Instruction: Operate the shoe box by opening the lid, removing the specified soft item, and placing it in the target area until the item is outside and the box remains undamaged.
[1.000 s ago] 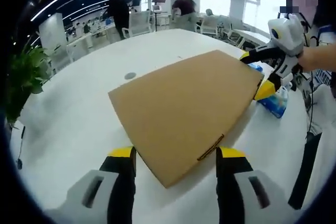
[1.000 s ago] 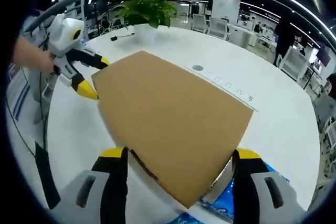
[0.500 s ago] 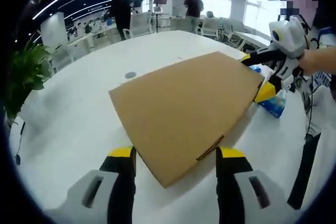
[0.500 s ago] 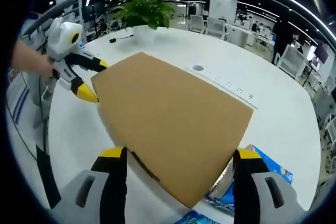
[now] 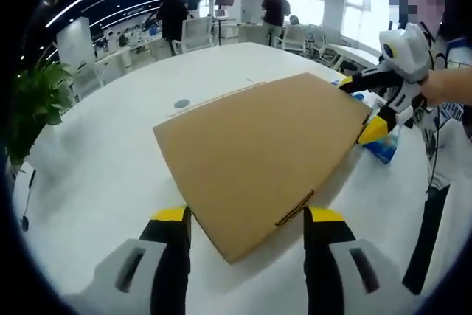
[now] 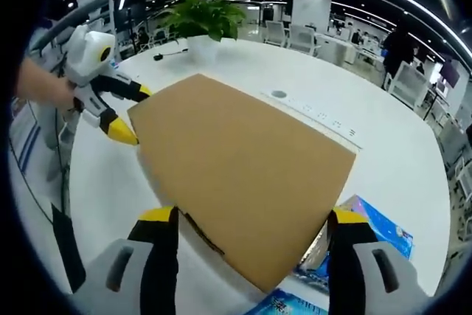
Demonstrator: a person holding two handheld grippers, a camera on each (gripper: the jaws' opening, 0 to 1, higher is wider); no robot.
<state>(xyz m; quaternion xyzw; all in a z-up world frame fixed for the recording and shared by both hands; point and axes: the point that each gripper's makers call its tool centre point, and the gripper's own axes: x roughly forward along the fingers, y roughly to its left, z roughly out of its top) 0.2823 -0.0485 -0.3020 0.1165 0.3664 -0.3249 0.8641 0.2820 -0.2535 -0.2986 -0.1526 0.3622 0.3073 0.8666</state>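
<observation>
The brown cardboard shoe box lid lies flat and wide over the white table. Its near corner sits between the jaws of my left gripper, which stand wide apart and open. The right gripper straddles the far right corner, one yellow-tipped jaw above and one below. In the right gripper view the lid has its near corner between the open jaws of my right gripper. The left gripper brackets the far left corner. A blue soft pack pokes out from under the lid's right edge, seen also as the blue pack.
A potted plant stands at the table's far side. A round port and a row of sockets are set into the tabletop. A person's hand holds the right gripper. Black straps hang near the table edge. People and chairs stand far behind.
In the right gripper view more of the blue pack shows beyond the lid's right edge than one second ago. The lid and both grippers have barely shifted. People in the background have walked.
</observation>
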